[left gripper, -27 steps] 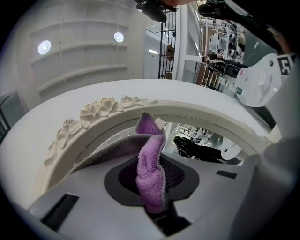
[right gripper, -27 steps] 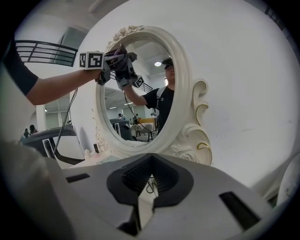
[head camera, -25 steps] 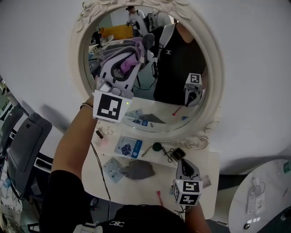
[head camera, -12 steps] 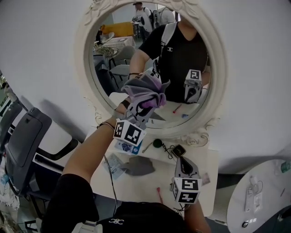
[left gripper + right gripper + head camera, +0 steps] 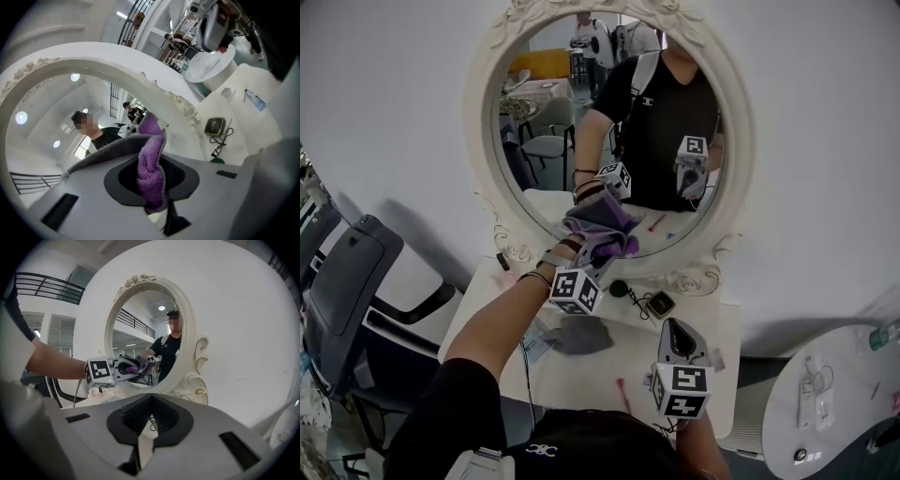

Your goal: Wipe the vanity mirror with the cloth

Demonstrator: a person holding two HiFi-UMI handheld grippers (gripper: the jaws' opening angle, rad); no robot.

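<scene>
Our left gripper (image 5: 151, 187) is clamped on the purple cloth (image 5: 151, 164), and the cloth lies against the lower glass of the oval vanity mirror (image 5: 484, 141), close to its bottom rim. Our right gripper (image 5: 144, 425) has its jaws drawn together on nothing. It hangs near us on the right over the white table (image 5: 581, 375), well apart from the mirror. A grey rag (image 5: 579, 335) lies on the table.

place: open office hall | cues: office chair (image 5: 349, 281), mezzanine railing (image 5: 47, 287)
</scene>
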